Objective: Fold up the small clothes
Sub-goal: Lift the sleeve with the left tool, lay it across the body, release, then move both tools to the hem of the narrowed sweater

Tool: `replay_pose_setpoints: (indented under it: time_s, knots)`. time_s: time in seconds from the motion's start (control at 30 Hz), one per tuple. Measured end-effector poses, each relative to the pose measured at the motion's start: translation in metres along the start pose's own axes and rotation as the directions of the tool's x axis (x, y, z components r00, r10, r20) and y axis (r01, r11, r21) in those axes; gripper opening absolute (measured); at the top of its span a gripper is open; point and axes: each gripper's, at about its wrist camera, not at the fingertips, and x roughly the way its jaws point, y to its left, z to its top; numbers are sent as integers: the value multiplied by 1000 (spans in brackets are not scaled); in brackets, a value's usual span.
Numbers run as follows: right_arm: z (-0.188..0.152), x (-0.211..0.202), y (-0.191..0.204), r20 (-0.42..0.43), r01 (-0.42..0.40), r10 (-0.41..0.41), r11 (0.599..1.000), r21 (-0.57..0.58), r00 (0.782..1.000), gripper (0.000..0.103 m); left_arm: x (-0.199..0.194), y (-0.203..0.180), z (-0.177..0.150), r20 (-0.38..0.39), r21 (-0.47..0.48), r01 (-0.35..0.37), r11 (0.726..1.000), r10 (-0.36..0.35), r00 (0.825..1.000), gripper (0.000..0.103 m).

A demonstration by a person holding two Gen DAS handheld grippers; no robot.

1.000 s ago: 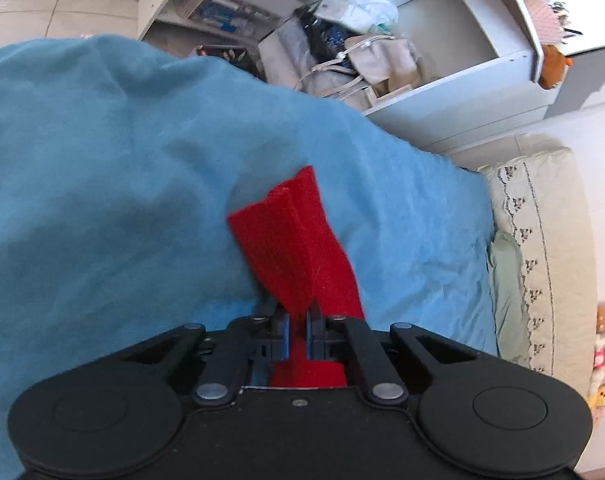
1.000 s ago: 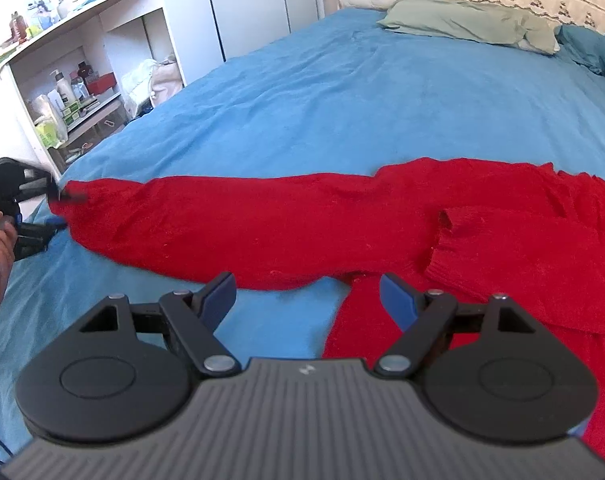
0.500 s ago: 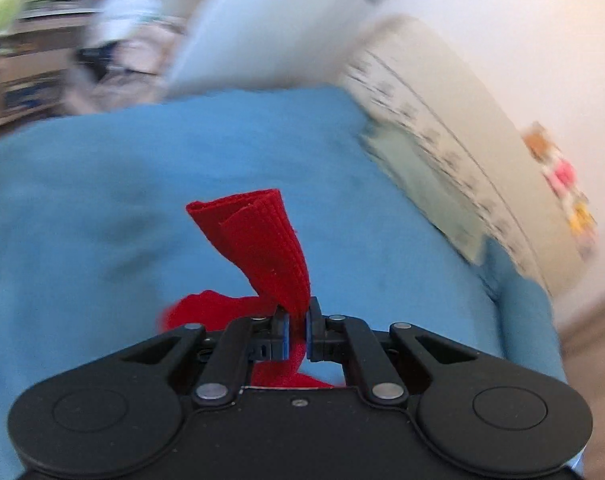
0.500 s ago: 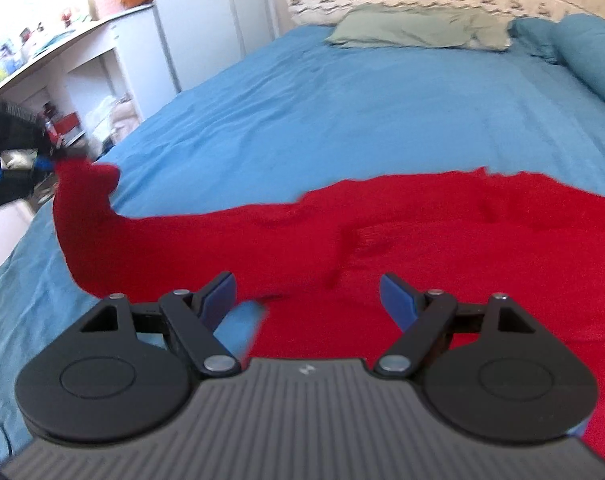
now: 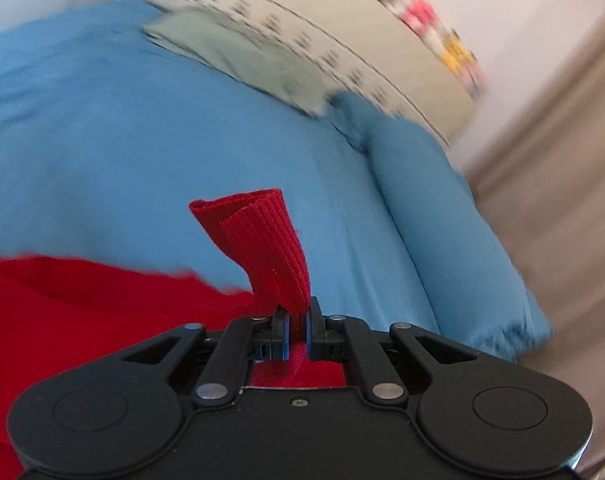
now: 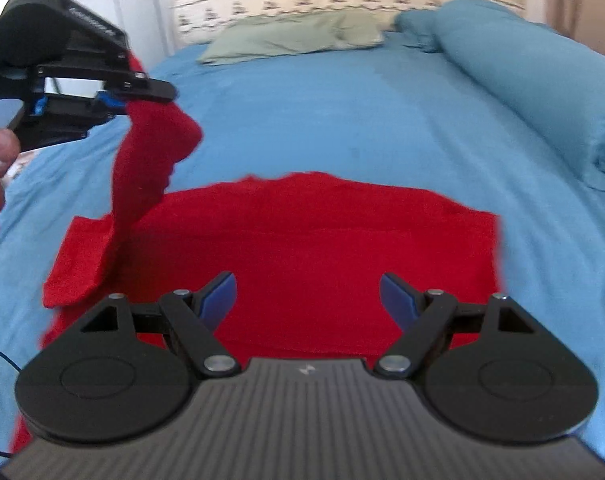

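Left tool [image 5: 297,322] is clenched on the ribbed cuff of the red sweater [image 6: 302,256], w/ the sleeve [image 6: 142,160] lifted off the bed [image 6: 342,112] at upper left of the right wrist view. Sweater body lies flat on the blue cover, mid-frame. Right tool [image 6: 308,298] is released, jaws wide apart, hovering over the sweater's near edge. Green pillow [image 6: 294,34] up top by the headboard.
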Motion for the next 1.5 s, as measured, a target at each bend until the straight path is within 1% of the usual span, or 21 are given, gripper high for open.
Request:
replay_pose_setpoints:
  time_s: [0.1, 0.27, 0.3, 0.37, 0.4, 0.43, 0.5, 0.6, 0.67, 0.7, 0.8, 0.93, 1.07, 1.2, 1.27, 1.3, 1.33, 1.37, 1.43, 1.47, 1.5]
  knots:
    - [-7, 2, -42, -7, 29, -29, 999, 14, 1000, 95, 37, -30, -23, -43, 54, 32, 998, -30, 999, 7]
    - [-18, 6, -89, -16, 52, -52, 998, 46, 999, 95, 84, -55, -55, -114, 129, 28, 991, -13, 993, 7]
    - [-21, 7, -95, -16, 53, -52, 997, 54, 999, 95, 92, -59, -60, -131, 147, 28, 989, -9, 991, 10]
    - [-24, 9, -104, -20, 52, -51, 996, 67, 998, 95, 98, -64, -71, -150, 180, 31, 983, -4, 989, 38]
    - [-24, 11, -107, -21, 50, -49, 996, 72, 999, 95, 96, -65, -76, -150, 197, 36, 980, -6, 989, 71]
    - [-24, 11, -110, -20, 49, -48, 996, 77, 999, 95, 92, -66, -77, -136, 220, 29, 975, 2, 991, 90]
    - [-22, 13, -111, -19, 51, -49, 995, 84, 999, 95, 76, -66, -77, -94, 251, 21, 968, 3, 996, 93]
    - [-20, 10, -107, -18, 45, -44, 995, 87, 999, 95, 45, -51, -74, -47, 270, -50, 962, 65, 997, 93]
    - [-12, 13, -106, -21, 36, -35, 996, 78, 999, 95, 22, -23, -72, -33, 256, -119, 959, 132, 991, 93]
    - [-8, 15, -102, -20, 28, -27, 997, 70, 999, 95, 11, -8, -73, -23, 243, -124, 962, 133, 991, 93]
    - [3, 23, -98, -9, 6, -6, 998, 59, 1000, 95, -16, 47, -70, -17, 159, -247, 956, 253, 967, 93]
    - [15, 46, -83, -19, 7, -6, 1000, 30, 1000, 95, -38, 115, -74, -2, 57, -394, 917, 395, 919, 93]
    - [19, 55, -63, -9, -14, 14, 1000, 13, 1000, 95, -45, 159, -80, 15, -29, -514, 857, 515, 857, 93]
    - [14, 63, -38, -29, -25, 24, 999, -31, 999, 95, -42, 190, -81, -26, -93, -628, 773, 629, 777, 92]
    - [11, 66, -30, -41, -26, 24, 999, -43, 999, 95, -46, 196, -81, -17, -86, -647, 757, 648, 761, 90]
    - [10, 68, -26, -46, -23, 20, 999, -50, 999, 95, -45, 195, -79, -21, -63, -674, 736, 674, 739, 85]
    - [9, 69, -23, -49, -20, 17, 998, -55, 999, 95, -47, 197, -78, -30, -52, -688, 724, 688, 725, 80]
    - [9, 70, -20, -50, -15, 12, 998, -60, 999, 95, -51, 197, -75, -26, -65, -682, 729, 682, 731, 80]
    - [10, 71, -17, -44, -6, 3, 998, -64, 999, 95, -63, 185, -68, 12, -85, -622, 778, 625, 780, 83]
    - [12, 72, -16, -44, -3, 0, 998, -61, 999, 95, -64, 176, -63, 40, -68, -596, 800, 599, 799, 85]
    - [16, 76, -16, -44, 0, -3, 998, -57, 999, 95, -62, 166, -56, 63, -36, -577, 816, 578, 813, 93]
